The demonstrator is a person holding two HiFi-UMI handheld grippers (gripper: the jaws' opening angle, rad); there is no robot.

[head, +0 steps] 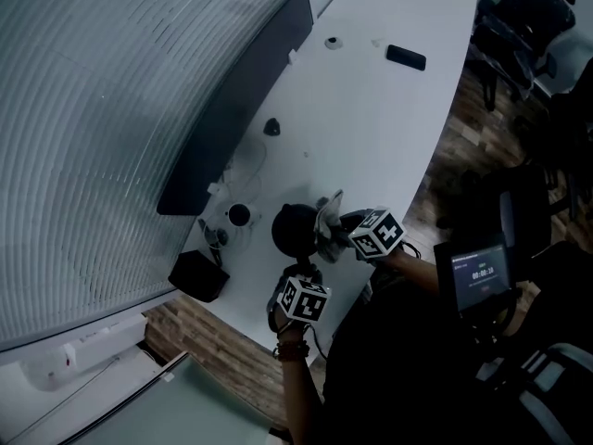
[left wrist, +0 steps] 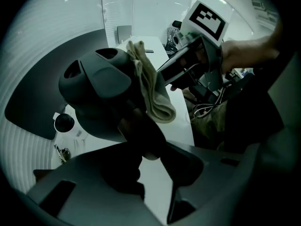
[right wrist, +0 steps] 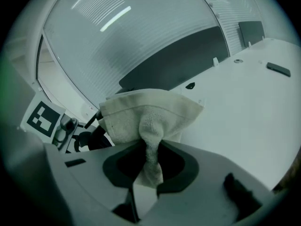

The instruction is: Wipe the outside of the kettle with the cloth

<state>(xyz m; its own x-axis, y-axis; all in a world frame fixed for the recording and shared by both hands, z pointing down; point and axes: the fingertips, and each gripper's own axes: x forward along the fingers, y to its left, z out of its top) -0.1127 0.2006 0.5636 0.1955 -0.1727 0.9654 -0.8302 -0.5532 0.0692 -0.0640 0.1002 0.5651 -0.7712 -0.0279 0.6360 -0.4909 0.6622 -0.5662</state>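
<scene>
A black kettle [head: 295,227] stands near the white table's front edge. My left gripper [head: 302,274] comes down on it from the near side, shut on the kettle's handle [left wrist: 141,135]. In the left gripper view the dark kettle body [left wrist: 96,91] fills the middle, and a beige cloth [left wrist: 151,86] lies against its right side. My right gripper [head: 339,231] is shut on that cloth [head: 327,217]. In the right gripper view the cloth [right wrist: 143,112] bunches up between the jaws of the right gripper [right wrist: 148,166] and hides most of the kettle.
On the table [head: 371,128] are the kettle's round base [head: 239,215] to the left, a black box [head: 197,274] at the near left corner, a small dark object [head: 271,127] and, at the far end, a black phone [head: 406,57]. Office chairs [head: 519,26] stand at the right.
</scene>
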